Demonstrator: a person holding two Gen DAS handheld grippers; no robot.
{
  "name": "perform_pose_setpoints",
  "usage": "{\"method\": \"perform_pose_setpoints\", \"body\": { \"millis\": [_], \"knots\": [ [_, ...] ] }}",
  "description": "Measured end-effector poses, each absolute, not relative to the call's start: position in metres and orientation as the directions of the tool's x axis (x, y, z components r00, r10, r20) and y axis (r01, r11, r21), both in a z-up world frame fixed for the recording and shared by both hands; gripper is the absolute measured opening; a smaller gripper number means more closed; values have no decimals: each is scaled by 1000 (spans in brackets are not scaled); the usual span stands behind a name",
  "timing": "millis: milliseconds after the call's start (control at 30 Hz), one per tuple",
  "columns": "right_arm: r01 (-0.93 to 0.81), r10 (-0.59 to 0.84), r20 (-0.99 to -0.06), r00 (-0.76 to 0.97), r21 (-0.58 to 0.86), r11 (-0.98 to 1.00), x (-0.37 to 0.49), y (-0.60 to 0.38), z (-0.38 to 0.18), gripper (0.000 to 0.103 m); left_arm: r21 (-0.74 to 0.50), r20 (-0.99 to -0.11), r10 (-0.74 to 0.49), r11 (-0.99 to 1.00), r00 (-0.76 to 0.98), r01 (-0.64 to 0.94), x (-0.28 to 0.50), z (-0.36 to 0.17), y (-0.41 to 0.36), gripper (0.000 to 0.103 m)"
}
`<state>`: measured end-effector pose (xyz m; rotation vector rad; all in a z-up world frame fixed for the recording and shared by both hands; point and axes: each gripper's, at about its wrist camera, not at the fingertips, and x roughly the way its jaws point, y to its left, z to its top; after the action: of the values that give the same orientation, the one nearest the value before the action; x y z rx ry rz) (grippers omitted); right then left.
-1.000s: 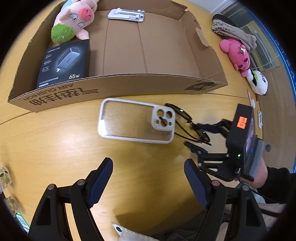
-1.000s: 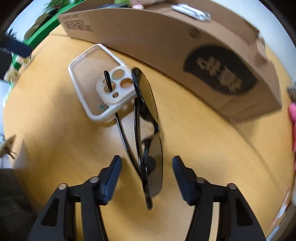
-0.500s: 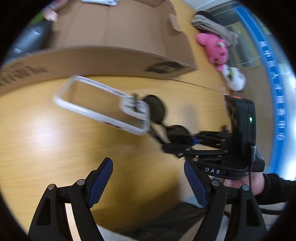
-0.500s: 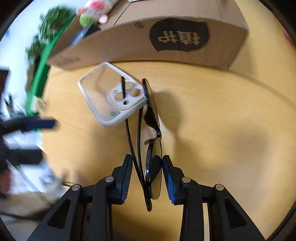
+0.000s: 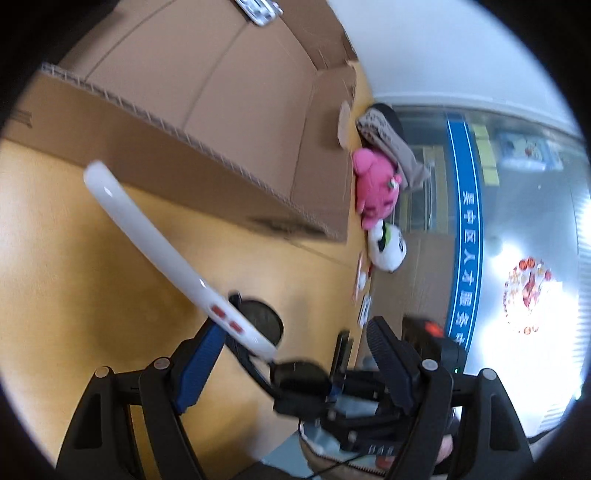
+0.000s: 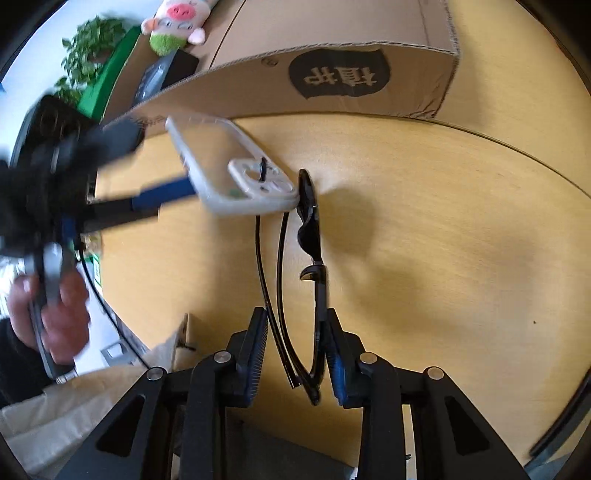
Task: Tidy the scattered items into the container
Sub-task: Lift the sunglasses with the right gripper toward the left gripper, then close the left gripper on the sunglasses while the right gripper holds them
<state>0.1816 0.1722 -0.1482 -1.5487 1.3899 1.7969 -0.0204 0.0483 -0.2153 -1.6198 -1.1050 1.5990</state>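
My right gripper (image 6: 295, 354) is shut on black sunglasses (image 6: 312, 236) and holds them above the wooden table (image 6: 424, 229). One temple tip is hooked through the camera hole of a clear phone case (image 6: 229, 170), which hangs tilted off the table. In the left wrist view the case (image 5: 173, 258) shows edge-on, with a dark lens (image 5: 258, 317) behind it. My left gripper (image 5: 291, 358) is open with the case's lower end between its fingers; the blue pad (image 5: 199, 365) is near the case. The cardboard box (image 5: 221, 122) lies beyond.
In the box are a pig plush (image 6: 177, 26), a black charger box (image 6: 162, 72) and a white stand (image 5: 258, 11). Right of the box lie a pink plush (image 5: 373, 188), a panda plush (image 5: 388, 247) and a rolled cloth (image 5: 388, 136). A paper bag (image 6: 110, 391) sits at the near edge.
My right gripper closed on the sunglasses and lifted them; the phone case came up hooked on a temple. My left gripper swung in low toward the case's lower end.
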Motion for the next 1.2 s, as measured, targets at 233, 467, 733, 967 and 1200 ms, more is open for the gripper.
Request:
{"method": "perform_pose_setpoints", "body": {
  "millis": [233, 467, 733, 967, 1200],
  "knots": [
    [-785, -300, -928, -219, 351, -511, 192, 152, -145, 29, -870, -481, 863, -449, -154, 205, -28, -213, 32, 18],
    [-789, -317, -938, -140, 300, -536, 199, 133, -162, 29, -783, -621, 773, -601, -132, 160, -39, -200, 33, 6],
    [-788, -253, -949, -190, 301, -536, 197, 137, -150, 29, -757, -651, 759, -649, -7, 73, -22, -203, 52, 44],
    [-783, -125, -957, -261, 285, -553, 187, 156, -96, 28, -819, -563, 825, -565, 49, 96, -16, -203, 67, 63],
    [-803, -96, -966, -239, 252, -541, 180, 157, -104, 8, -794, -554, 827, -560, 95, 237, 2, -225, 53, 64]
  ]
}}
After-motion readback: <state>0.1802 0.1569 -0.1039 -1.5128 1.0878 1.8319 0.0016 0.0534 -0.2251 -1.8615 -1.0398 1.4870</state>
